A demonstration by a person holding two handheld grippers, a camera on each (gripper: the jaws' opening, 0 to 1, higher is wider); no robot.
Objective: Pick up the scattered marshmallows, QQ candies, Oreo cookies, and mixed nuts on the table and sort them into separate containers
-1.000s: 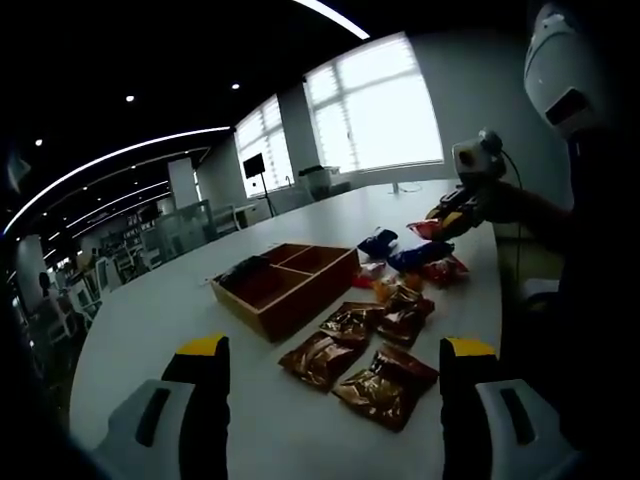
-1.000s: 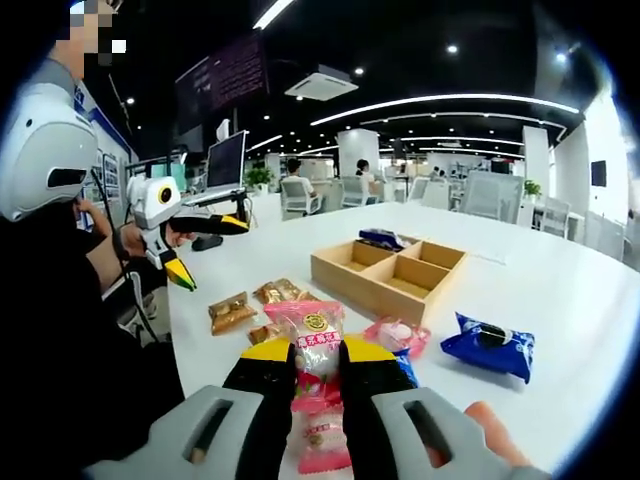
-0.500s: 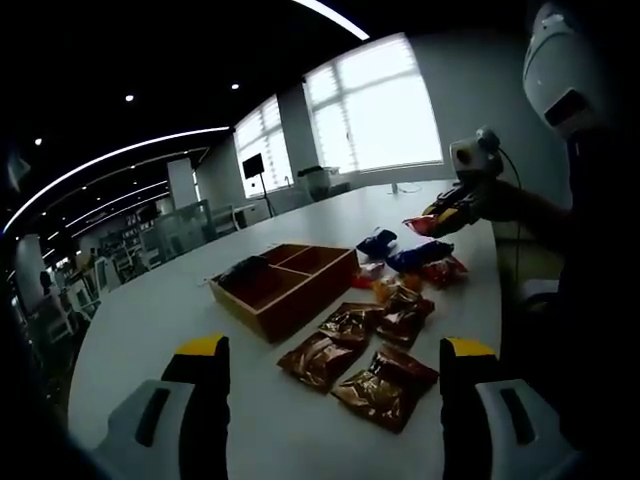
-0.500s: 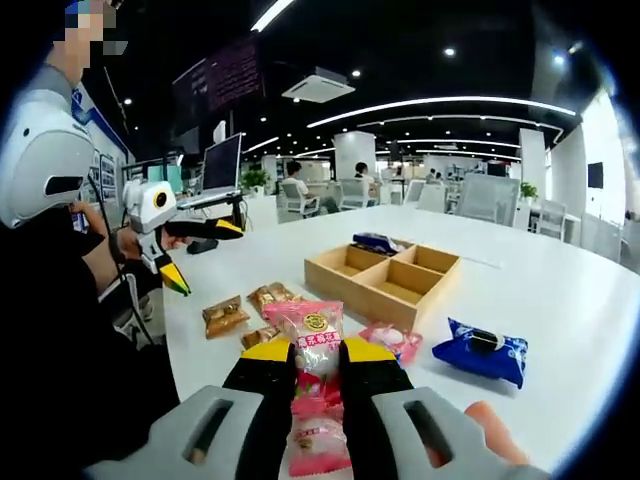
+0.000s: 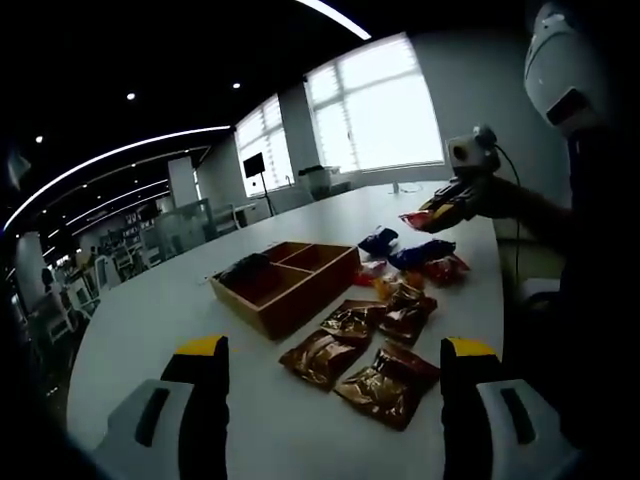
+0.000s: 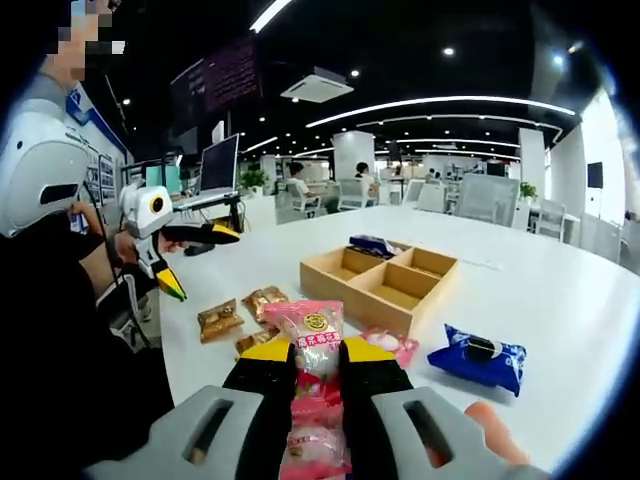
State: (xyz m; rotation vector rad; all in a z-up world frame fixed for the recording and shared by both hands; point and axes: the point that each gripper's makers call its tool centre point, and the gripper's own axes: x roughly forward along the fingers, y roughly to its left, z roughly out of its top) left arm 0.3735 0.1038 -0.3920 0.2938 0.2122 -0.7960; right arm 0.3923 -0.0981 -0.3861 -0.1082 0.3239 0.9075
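My right gripper (image 6: 305, 352) is shut on a pink candy packet (image 6: 312, 330), held above the white table (image 6: 560, 300); in the left gripper view it (image 5: 441, 208) hovers over the far packets. The wooden divided tray (image 6: 380, 282) (image 5: 285, 282) holds a dark blue packet (image 6: 375, 242) in one far compartment. On the table lie a blue Oreo packet (image 6: 478, 356), a pink packet (image 6: 396, 343) and brown nut packets (image 6: 220, 319) (image 5: 320, 358). My left gripper (image 5: 336, 346) (image 6: 200, 260) is open, low over the table in front of the nut packets.
More blue packets (image 5: 420, 253) and a red packet (image 5: 444, 267) lie past the tray's right end. A laptop (image 6: 224, 163) stands at the table's far left edge. Office chairs and seated people are behind the table. The person's dark sleeve (image 6: 60, 330) is close on the left.
My right gripper has lifted the pink packet slightly higher and drifted toward the tray. The left gripper has stayed where it was, still open.
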